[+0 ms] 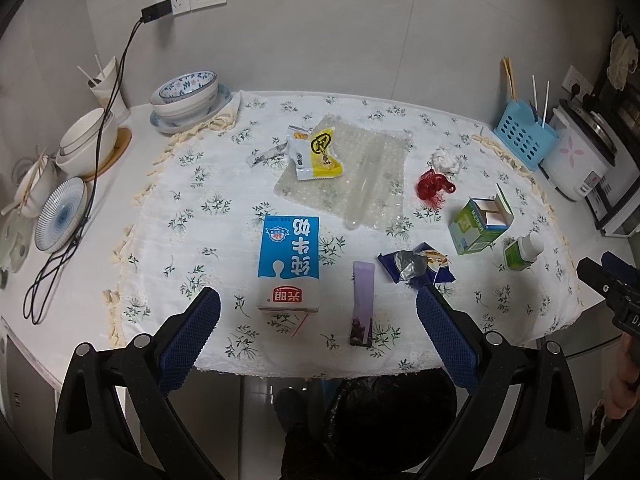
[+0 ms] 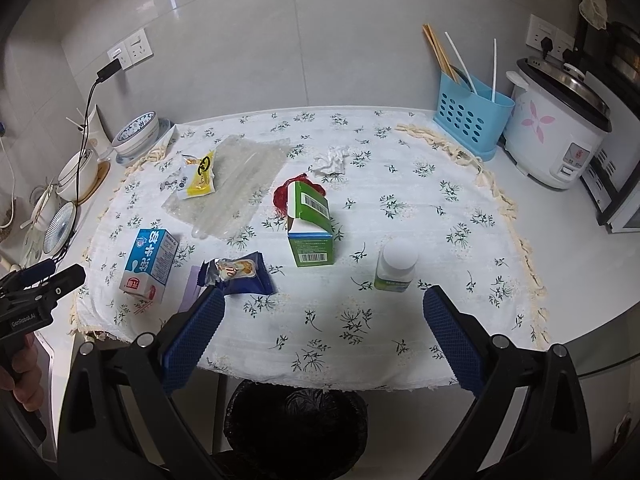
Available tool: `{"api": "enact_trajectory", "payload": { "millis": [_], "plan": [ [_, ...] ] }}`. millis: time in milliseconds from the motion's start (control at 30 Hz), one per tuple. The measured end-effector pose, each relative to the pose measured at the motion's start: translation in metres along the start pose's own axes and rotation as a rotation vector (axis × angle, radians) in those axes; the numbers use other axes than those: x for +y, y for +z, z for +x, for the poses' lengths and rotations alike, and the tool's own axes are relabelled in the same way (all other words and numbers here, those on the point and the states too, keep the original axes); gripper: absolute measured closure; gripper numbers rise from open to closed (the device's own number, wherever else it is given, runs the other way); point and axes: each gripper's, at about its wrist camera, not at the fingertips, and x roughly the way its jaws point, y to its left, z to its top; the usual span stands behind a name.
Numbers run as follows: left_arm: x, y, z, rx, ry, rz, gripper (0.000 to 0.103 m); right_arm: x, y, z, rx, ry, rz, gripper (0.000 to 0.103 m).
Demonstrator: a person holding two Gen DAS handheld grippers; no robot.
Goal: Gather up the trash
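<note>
Both grippers, left gripper (image 1: 318, 306) and right gripper (image 2: 324, 308), wide, empty; trash on desk (image 2: 560, 280) above bin (image 2: 296, 412), placed for drops.

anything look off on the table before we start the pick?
Mostly just scattered litter. The blue milk carton lies flat on its side, and the green box stands with its top flap torn open. A small white-capped bottle stands upright. No liquid spill visible. Both grippers hover open and empty.

Blue milk carton (image 1: 289, 265) printed 纯牛奶 and 光明, left hand-held gripper (image 2: 48, 280) body marked GenRobot.AI
</note>
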Motion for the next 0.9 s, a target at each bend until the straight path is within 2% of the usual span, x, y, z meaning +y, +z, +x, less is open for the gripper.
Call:
{"api": "enact_trajectory", "payload": {
  "millis": [900],
  "plan": [
    [-0.0095,0.0027,0.0016,0.01,-0.017,0.011,0.007,-0.0066,0.0022,-0.0033,-0.009,0.0,0.008,0.007]
  ]
}}
